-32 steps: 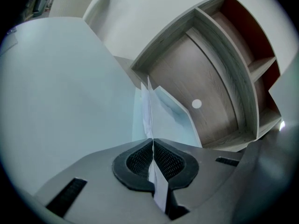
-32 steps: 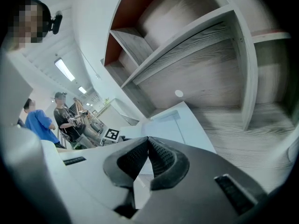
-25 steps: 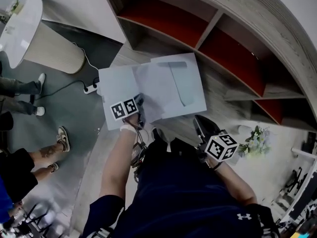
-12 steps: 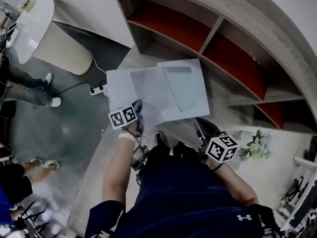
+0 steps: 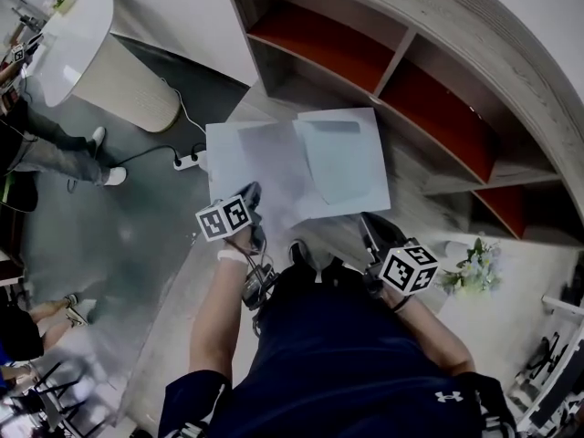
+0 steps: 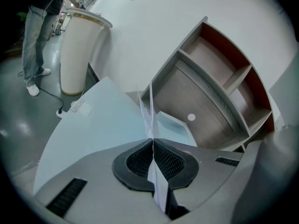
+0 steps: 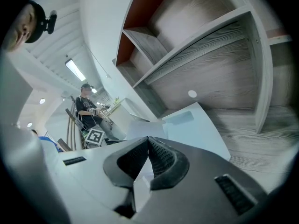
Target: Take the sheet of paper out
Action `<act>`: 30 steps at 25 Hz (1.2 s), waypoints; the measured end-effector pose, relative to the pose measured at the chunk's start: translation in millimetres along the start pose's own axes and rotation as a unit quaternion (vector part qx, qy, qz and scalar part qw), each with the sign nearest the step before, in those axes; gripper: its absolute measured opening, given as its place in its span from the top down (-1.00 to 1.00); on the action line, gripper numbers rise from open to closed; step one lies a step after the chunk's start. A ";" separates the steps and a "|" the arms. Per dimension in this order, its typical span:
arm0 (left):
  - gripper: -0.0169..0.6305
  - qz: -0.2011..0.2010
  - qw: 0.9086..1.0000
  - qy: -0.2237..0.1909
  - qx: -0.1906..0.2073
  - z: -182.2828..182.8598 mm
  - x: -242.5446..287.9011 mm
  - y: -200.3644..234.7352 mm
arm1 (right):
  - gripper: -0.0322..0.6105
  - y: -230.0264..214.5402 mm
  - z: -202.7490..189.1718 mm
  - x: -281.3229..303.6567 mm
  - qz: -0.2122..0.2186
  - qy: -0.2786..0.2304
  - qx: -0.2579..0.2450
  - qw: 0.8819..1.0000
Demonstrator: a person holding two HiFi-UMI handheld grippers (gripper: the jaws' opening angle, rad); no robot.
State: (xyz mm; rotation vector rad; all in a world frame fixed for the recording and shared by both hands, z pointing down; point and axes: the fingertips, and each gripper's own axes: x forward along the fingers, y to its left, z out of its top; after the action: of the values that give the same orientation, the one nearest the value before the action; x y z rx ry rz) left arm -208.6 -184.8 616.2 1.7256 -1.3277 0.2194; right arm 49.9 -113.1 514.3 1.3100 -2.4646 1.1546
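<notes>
Below the red-backed shelves (image 5: 365,53), on a pale wooden ledge (image 5: 415,167), an open white folder (image 5: 342,162) lies flat, its left cover reaching out past the ledge's edge above a power strip (image 5: 187,161) on the grey floor. The sheet of paper (image 5: 274,167) sits between the two covers, greyish and lifted in the middle rather than lying flat. The left tool (image 6: 152,141) is pinched tight on the near edge of that sheet, which runs edge-on up from between its ribbed pads. The right tool (image 7: 148,139) is at the folder's near right corner, its pads meeting at the tips with white showing between them, so it appears clamped on the folder's edge. A white round stand (image 5: 119,85) is well apart on the floor to the left.
</notes>
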 end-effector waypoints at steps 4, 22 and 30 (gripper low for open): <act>0.90 0.041 0.999 0.013 0.010 -4.1 -13.7 7.1 | 0.86 2.8 -1.9 0.2 0.003 0.002 -0.001 1.000; 0.90 0.050 0.993 -0.006 0.109 12.6 -66.3 -38.8 | 0.86 15.6 6.2 -4.5 0.011 -0.014 -0.020 1.000; 0.90 0.024 0.992 -0.029 0.119 24.2 -92.5 -66.5 | 0.86 12.9 21.5 -11.9 0.004 -0.036 -0.024 0.999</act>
State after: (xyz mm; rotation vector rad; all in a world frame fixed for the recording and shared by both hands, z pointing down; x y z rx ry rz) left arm -199.2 -140.5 508.9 1.9124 -1.4324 0.3707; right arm 52.5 -115.5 486.8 1.3520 -2.5337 1.0622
